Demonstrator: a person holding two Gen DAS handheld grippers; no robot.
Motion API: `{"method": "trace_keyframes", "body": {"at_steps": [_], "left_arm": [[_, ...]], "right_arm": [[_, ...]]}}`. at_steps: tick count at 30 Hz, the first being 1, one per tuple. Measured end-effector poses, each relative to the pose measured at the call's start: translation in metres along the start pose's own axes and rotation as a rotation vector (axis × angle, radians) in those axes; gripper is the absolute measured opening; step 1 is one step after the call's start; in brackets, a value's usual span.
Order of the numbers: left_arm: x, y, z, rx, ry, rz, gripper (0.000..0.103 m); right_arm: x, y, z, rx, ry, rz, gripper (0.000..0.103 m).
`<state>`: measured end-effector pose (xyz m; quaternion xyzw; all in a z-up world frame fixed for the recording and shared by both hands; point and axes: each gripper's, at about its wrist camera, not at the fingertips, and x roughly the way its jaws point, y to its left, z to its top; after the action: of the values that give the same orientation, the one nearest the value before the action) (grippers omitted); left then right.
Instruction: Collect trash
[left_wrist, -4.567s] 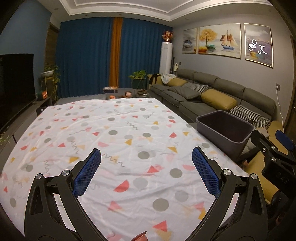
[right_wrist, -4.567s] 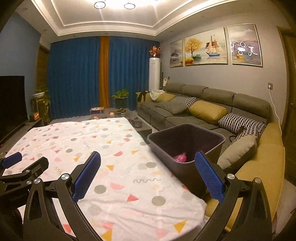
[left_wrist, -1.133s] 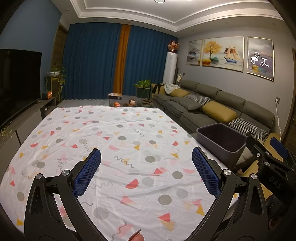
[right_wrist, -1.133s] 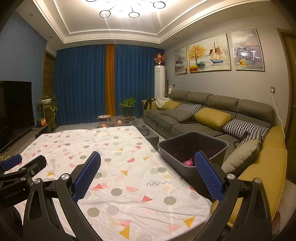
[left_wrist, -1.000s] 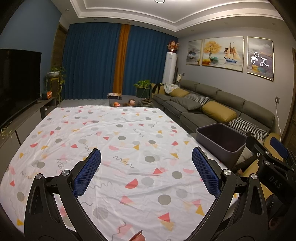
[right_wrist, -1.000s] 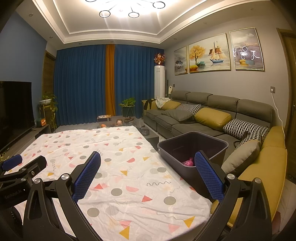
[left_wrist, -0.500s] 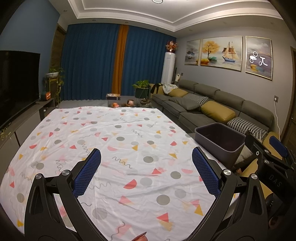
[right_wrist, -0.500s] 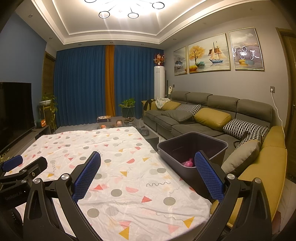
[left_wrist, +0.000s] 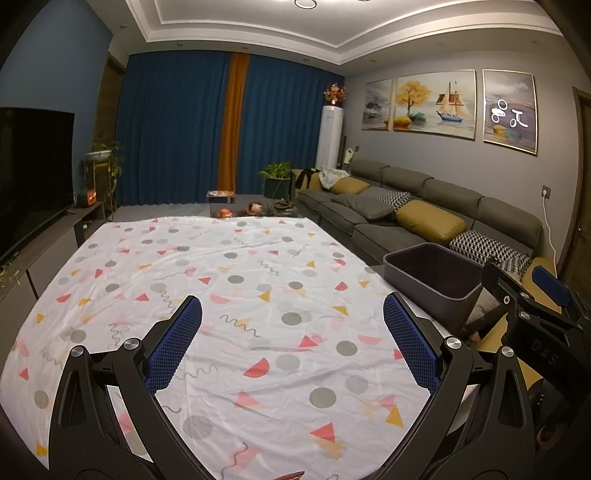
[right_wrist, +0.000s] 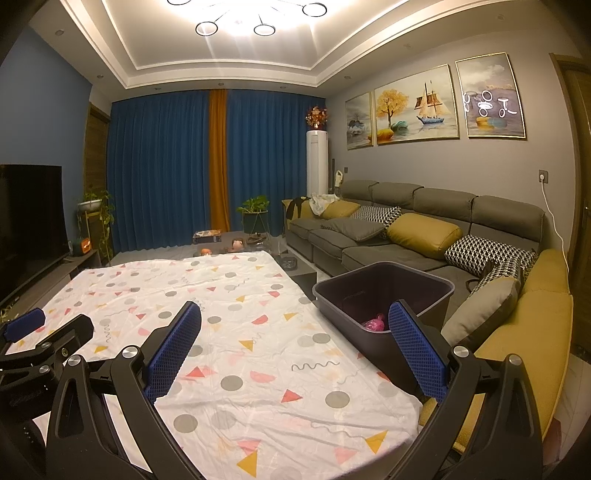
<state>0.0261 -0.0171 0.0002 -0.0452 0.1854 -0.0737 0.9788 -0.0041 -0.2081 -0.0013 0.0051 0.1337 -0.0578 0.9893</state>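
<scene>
Filling the lower left and centre of both views, a patterned tablecloth is seen spread flat. At centre right, the dark bin is placed at the cloth's right edge, with pink trash lying inside it. The right gripper and the left gripper are held wide open above the cloth, and nothing is gripped.

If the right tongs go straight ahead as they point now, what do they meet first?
Probably the patterned tablecloth, well ahead of the open right tongs; the bin lies right of that line. Depth is unclear.
</scene>
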Motion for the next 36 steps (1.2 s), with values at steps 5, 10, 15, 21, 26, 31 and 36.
{"method": "trace_keyframes", "body": {"at_steps": [5,10,15,21,26,31,36], "left_arm": [[0.0009,0.0008,-0.0001,-0.003,-0.002,-0.003,0.09],[0.0003,-0.0002,-0.0005,-0.002,0.002,-0.004,0.09],[-0.0002,0.0005,0.0001,-0.005,0.001,0.001,0.09],[-0.0001,-0.0005,-0.0007,-0.003,0.005,0.001,0.09],[0.0002,0.0004,-0.0004,-0.005,0.008,0.007,0.09],[0.0006,0.0004,-0.0006,-0.006,0.005,0.015,0.091],[0.0012,-0.0018,-0.0021,0.005,0.007,0.02,0.093]], "right_arm": [[-0.0014,-0.0018,0.0,0.007,0.0,-0.003,0.098],[-0.0007,-0.0025,-0.0013,0.013,0.003,-0.004,0.098],[-0.0005,-0.0024,-0.0017,0.016,0.005,-0.003,0.098],[-0.0007,-0.0017,-0.0021,0.019,0.006,-0.003,0.098],[-0.0008,-0.0025,-0.003,0.022,0.006,-0.002,0.098],[-0.0012,-0.0046,-0.0033,0.024,0.007,-0.003,0.098],[-0.0015,-0.0055,-0.0039,0.034,0.007,-0.005,0.098]]}}
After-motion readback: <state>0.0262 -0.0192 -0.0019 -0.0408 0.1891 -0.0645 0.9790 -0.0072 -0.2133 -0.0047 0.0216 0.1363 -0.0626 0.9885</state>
